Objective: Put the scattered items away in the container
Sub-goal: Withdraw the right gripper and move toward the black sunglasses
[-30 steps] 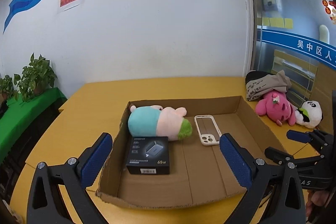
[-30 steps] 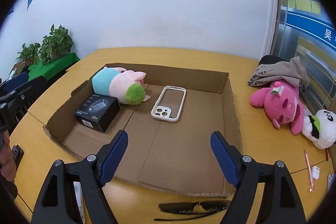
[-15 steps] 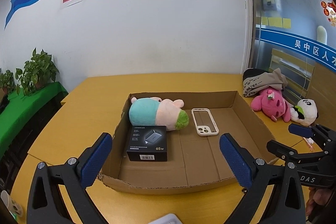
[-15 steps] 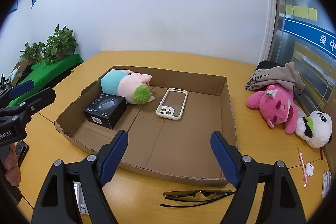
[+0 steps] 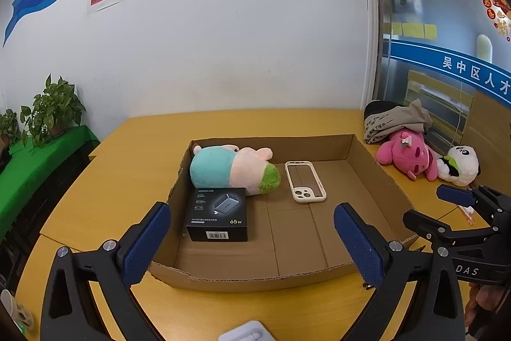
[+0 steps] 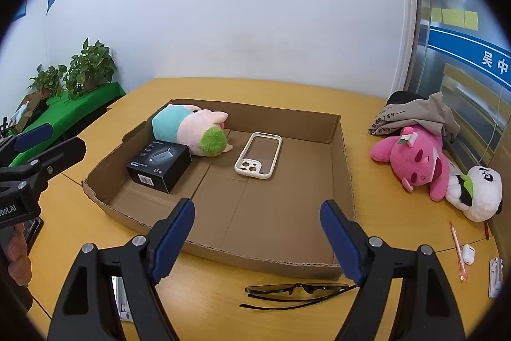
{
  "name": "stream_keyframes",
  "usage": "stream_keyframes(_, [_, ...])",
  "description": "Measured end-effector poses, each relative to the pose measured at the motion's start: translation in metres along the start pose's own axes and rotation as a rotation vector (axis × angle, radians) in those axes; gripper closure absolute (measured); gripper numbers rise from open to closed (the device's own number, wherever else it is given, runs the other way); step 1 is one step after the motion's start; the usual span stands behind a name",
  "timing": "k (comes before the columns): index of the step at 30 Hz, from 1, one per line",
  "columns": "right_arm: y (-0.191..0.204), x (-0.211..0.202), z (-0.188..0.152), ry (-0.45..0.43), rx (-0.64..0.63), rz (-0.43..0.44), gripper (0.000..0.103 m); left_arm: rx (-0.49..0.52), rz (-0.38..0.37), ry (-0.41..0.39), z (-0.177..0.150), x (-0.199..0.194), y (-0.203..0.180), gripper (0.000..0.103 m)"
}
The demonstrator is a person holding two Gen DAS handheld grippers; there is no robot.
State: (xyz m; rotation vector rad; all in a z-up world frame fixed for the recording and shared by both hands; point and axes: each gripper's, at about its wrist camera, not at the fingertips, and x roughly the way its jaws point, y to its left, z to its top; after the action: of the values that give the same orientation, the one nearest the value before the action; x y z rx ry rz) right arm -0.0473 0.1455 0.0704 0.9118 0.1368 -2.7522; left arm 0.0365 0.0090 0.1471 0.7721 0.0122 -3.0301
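A shallow cardboard box point(image 5: 373, 168) point(image 6: 346, 168) lies on the yellow table. It holds a teal-and-pink plush point(image 5: 230, 168) point(image 6: 188, 130), a black charger box point(image 5: 218, 213) point(image 6: 159, 163) and a cream phone case point(image 5: 305, 181) point(image 6: 258, 155). Black glasses point(image 6: 297, 293) lie on the table in front of the box. My left gripper point(image 5: 252, 248) is open and empty, above the box's near edge. My right gripper point(image 6: 257, 242) is open and empty, above the box's near right edge and the glasses.
A pink plush point(image 6: 415, 155) point(image 5: 405, 155), a panda plush point(image 6: 476, 190) point(image 5: 460, 165) and a grey cloth bag point(image 6: 412, 114) lie right of the box. An orange pen point(image 6: 456, 248), white earbud case point(image 6: 468, 253) and white objects point(image 5: 249, 333) point(image 6: 123, 307) lie near the front edge.
Both grippers have pulled back and up from the box, so the box looks smaller and the glasses and front table items show more. Both stay open and empty.
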Motion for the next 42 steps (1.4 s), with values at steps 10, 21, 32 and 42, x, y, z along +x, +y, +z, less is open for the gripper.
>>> stream_keyframes(10, [0.004,0.006,-0.001,0.014,-0.007,0.016,0.022,-0.017,-0.004,0.018,-0.003,0.004,0.005,0.0])
stream_keyframes(21, [0.006,0.009,-0.004,0.016,-0.008,0.047,0.022,-0.012,-0.004,0.034,-0.005,0.008,0.003,0.0])
stream_keyframes(32, [-0.005,0.01,-0.01,0.023,0.024,0.16,0.022,-0.008,-0.028,0.089,-0.024,0.018,-0.003,0.0])
stream_keyframes(42, [-0.122,0.047,-0.079,0.229,-0.005,0.238,0.022,-0.042,-0.11,0.252,-0.079,0.041,-0.009,0.0])
